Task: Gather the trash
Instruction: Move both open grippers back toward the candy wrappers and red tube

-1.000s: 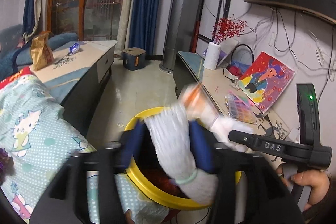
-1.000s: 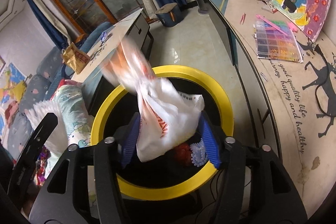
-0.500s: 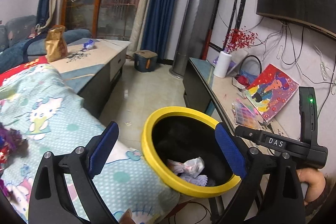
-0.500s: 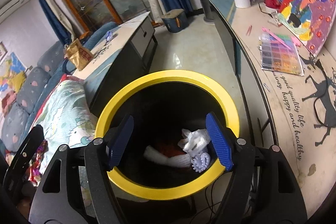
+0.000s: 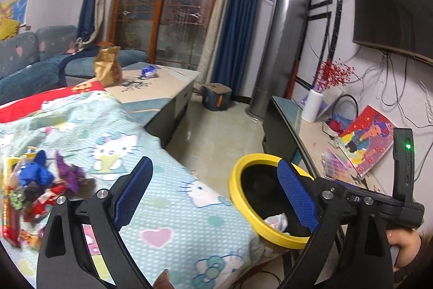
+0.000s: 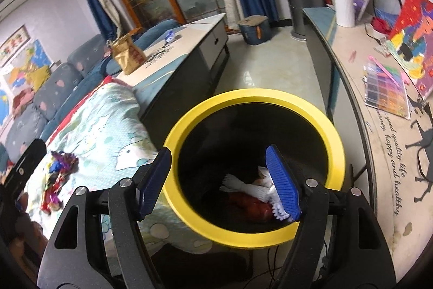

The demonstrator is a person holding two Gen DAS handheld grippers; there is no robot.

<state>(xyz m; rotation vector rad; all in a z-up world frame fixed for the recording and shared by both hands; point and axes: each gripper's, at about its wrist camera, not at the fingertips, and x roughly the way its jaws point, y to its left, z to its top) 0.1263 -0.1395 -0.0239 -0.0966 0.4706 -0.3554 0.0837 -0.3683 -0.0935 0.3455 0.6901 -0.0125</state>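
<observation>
The round, yellow-rimmed bin [image 6: 254, 167] held crumpled white trash [image 6: 251, 187]. Both the left gripper [image 5: 213, 197] and right gripper [image 6: 219, 180] gaped empty; glossy wrappers [image 5: 35, 188] lay on the soft blanket [image 5: 167, 207] beside the bin.

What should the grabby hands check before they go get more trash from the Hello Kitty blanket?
1. Left gripper open with nothing in it: ok.
2. Right gripper open with nothing in it: ok.
3. White crumpled trash lies inside the yellow-rimmed black bin: ok.
4. Pile of colourful foil wrappers on the Hello Kitty blanket not yet collected: not ok.
5. Blanket path between left gripper and wrappers free of things: ok.
6. Room left in the bin: ok.
</observation>
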